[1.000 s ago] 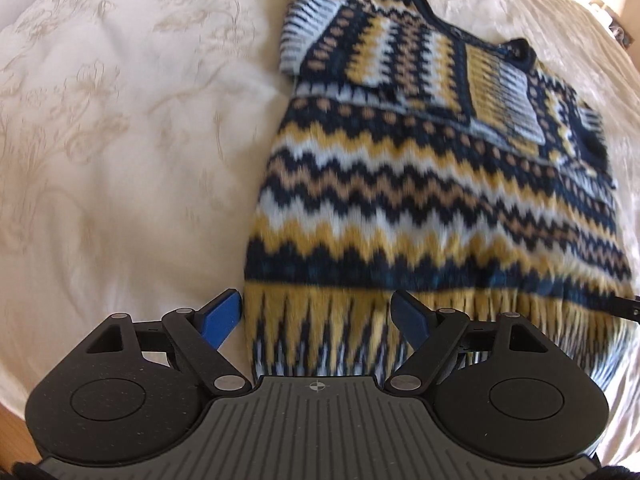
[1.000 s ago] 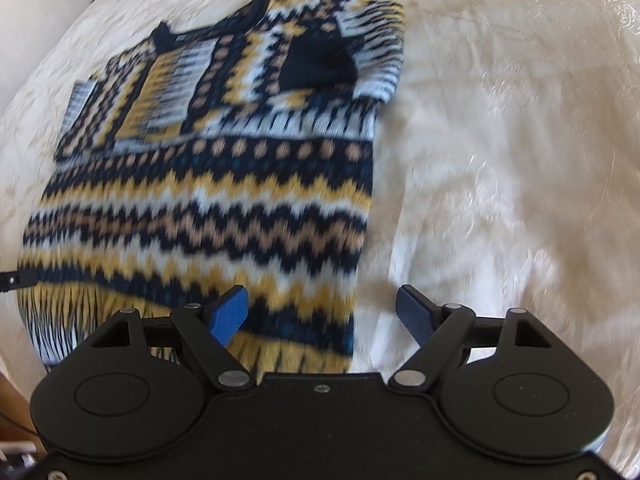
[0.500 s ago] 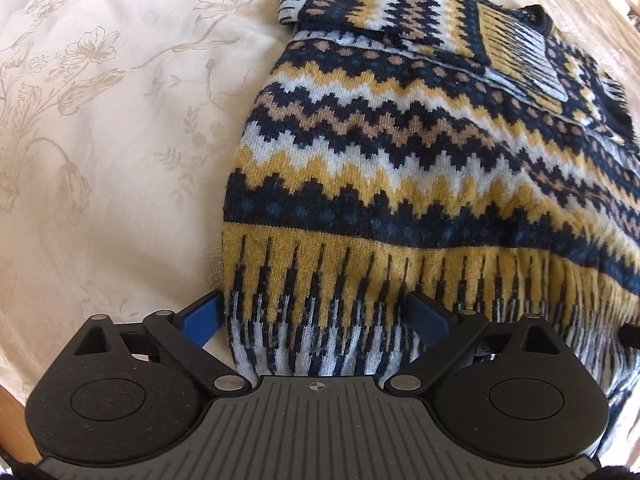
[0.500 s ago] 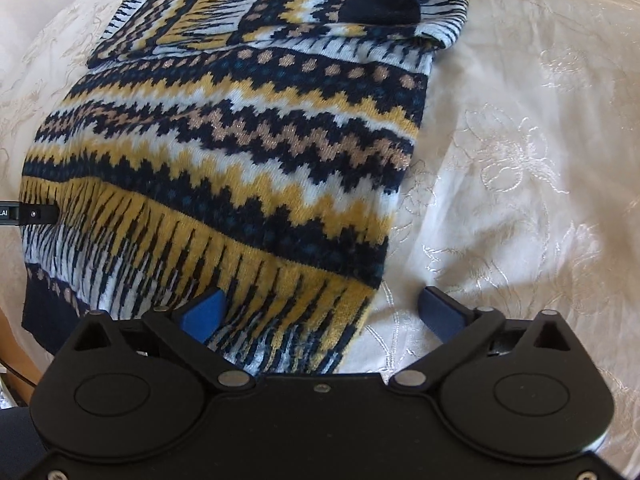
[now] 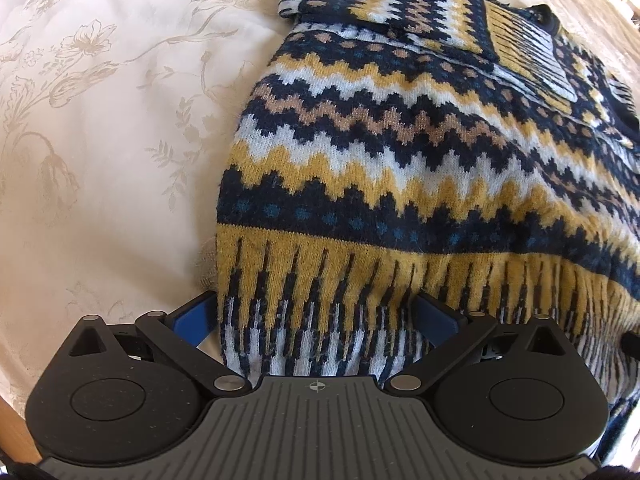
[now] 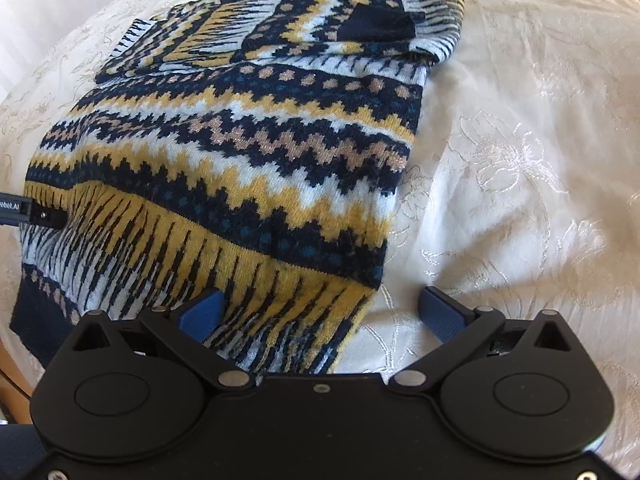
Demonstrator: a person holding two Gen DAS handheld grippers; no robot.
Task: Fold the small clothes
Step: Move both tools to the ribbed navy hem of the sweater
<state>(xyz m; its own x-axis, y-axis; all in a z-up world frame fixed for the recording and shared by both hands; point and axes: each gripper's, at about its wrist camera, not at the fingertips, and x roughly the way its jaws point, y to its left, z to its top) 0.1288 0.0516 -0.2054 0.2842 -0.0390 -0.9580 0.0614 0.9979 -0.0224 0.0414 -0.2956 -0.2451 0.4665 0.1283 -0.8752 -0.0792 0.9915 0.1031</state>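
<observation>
Cream floral bedspread (image 5: 100, 168), zigzag sweater (image 5: 400, 152) lengthwise, hem toward camera, neckline far

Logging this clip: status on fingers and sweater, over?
Left gripper opening, right gripper open, each astride a hem corner. Sweater flat on bedspread, sleeves folded in. Nothing in the way.

Sweater (image 5: 420, 168) hem behind gripper bodies

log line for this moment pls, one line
stage: pre-grasp at hem | left hand-held gripper: opening, astride sweater corner | right hand-held gripper: open, astride other corner | sleeves: folded in | surface: bedspread
</observation>
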